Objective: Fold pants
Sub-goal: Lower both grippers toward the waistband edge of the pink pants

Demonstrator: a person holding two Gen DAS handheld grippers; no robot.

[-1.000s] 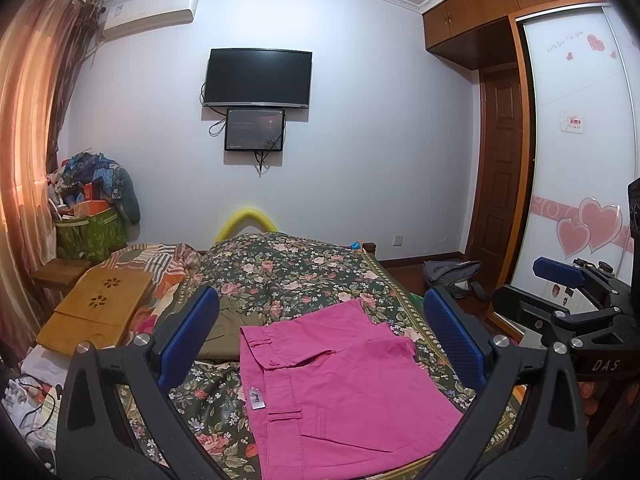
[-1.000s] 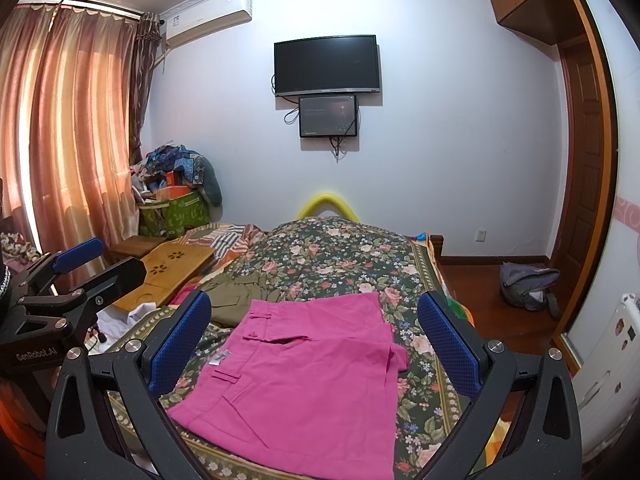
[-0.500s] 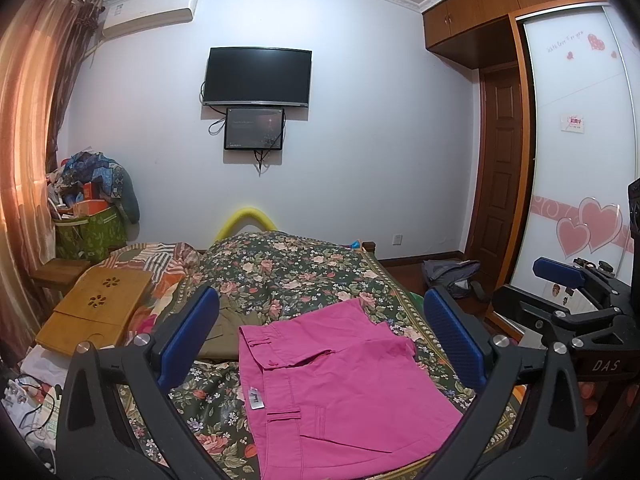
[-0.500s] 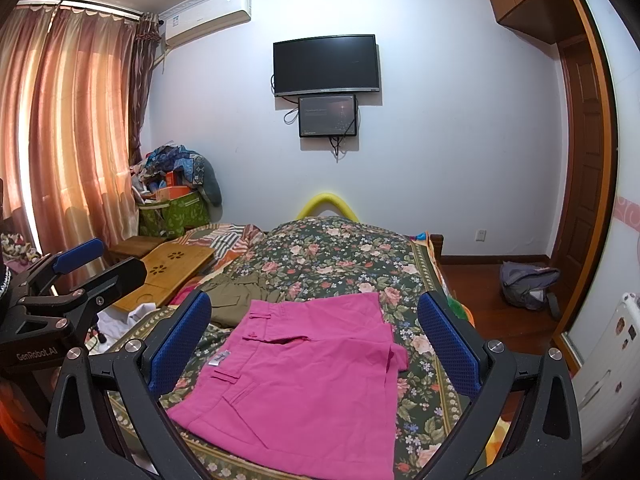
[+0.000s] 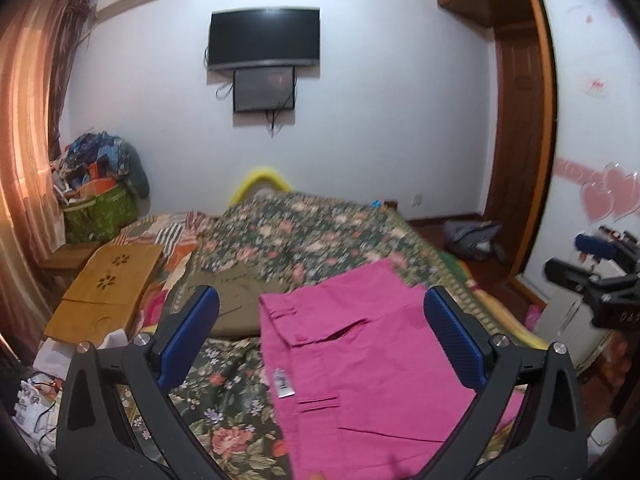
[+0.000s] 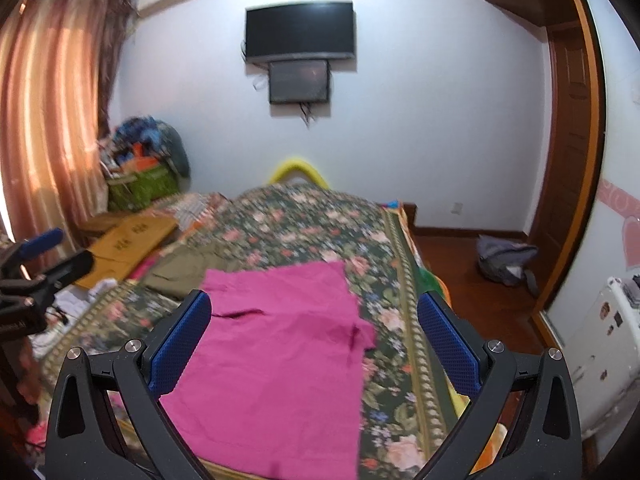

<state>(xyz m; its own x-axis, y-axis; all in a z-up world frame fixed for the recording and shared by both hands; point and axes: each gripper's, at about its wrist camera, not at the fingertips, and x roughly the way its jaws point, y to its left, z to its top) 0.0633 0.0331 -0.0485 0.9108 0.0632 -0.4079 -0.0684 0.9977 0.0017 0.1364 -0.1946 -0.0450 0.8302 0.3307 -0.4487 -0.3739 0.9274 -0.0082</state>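
At the near edge of the bed (image 6: pixel 404 280), both grippers hover above the cloth and hold nothing. The left gripper (image 5: pixel 320 336) has its blue pads (image 5: pixel 188 336) spread wide, jaws fully apart, with no fabric between them. The right gripper (image 6: pixel 314 340) is in the same condition: pads well apart, nothing clamped.

Directly below and between the fingers lie the pink pants (image 5: pixel 360 360), spread flat on the floral bedspread (image 5: pixel 304 236). In the left wrist view the waistband, a pocket slit and a white label (image 5: pixel 282 384) face up along the garment's left side. In the right wrist view the pants (image 6: pixel 280 360) appear as a broad, roughly rectangular panel with a small flap protruding at the right edge. Whether one fold is already in place cannot be determined; the outline is short and wide, which suggests either shorts or a partly folded garment.

Judged progress: early. The garment is laid out, no grip is established, and folding into a compact shape remains.

Just beyond the pants, touching or nearly touching their far left corner, lies an olive garment (image 5: pixel 236 300). Further left rests a wooden lap tray (image 5: pixel 108 280). On the far wall hangs a television (image 5: pixel 264 34).
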